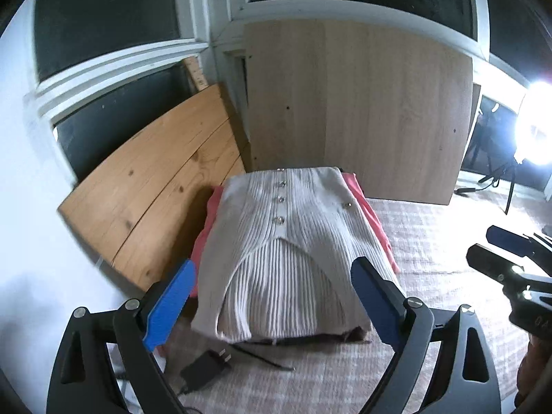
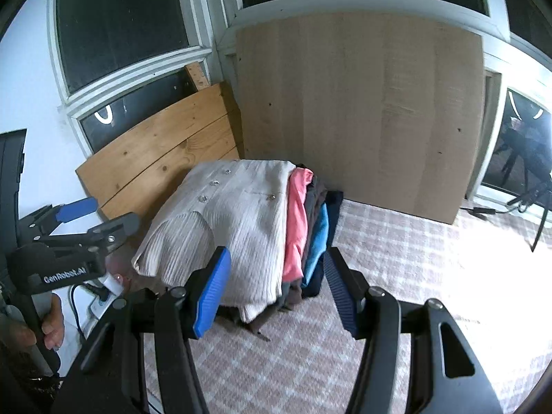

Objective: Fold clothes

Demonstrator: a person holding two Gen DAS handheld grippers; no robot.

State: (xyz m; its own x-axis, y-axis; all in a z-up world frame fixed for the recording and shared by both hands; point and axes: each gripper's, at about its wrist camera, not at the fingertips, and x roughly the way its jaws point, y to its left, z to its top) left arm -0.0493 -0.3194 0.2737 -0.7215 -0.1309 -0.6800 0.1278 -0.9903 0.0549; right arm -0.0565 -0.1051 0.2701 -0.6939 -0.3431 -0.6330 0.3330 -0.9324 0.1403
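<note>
A folded cream ribbed cardigan with shiny buttons lies on top of a stack of folded clothes; it also shows in the right wrist view. Under it lie a pink garment, dark ones and a blue one. My left gripper is open and empty, its blue fingers on either side of the cardigan's near end. My right gripper is open and empty, just in front of the stack's near right corner. Each gripper shows in the other's view, the right one and the left one.
The stack sits on a checked pink and white cloth. A pine board leans at the left and a pale wood panel stands behind. A black charger and cable lie at the stack's near left. A bright lamp shines at the right.
</note>
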